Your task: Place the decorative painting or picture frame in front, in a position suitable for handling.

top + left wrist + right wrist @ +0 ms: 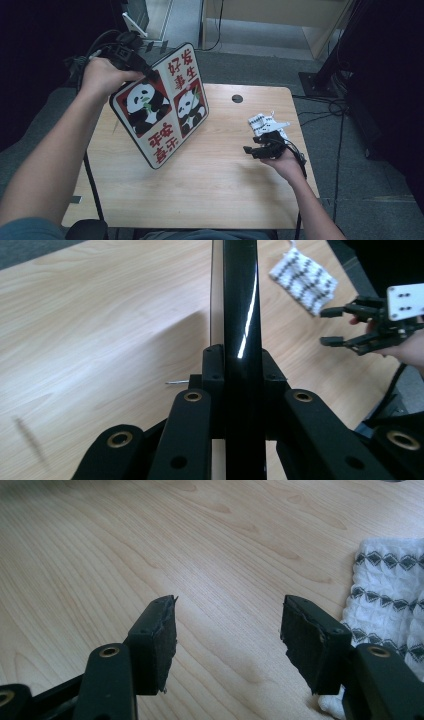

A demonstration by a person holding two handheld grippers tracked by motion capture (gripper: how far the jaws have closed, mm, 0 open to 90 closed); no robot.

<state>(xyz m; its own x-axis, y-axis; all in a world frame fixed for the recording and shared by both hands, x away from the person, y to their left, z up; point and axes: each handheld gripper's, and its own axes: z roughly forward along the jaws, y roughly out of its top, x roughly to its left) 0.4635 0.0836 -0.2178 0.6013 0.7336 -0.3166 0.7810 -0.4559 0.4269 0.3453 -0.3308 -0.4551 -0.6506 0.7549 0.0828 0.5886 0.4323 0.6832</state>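
A flat board (160,105) with black rim, panda pictures and red Chinese characters is held tilted above the left half of the wooden table (210,195). My left gripper (149,75) is shut on its upper edge. In the left gripper view the board's glossy black edge (240,300) stands upright between my left gripper's (239,365) jaws. My right gripper (252,149) rests low over the table's right side, open, with nothing between its pads (227,635). A white cloth (265,124) with black diamond pattern lies just beside it (390,590).
A round cable hole (237,98) sits near the table's far edge. On the floor to the right are cables and a black stand base (320,82). The left gripper view shows the cloth (304,282) and the right gripper (332,326) farther off.
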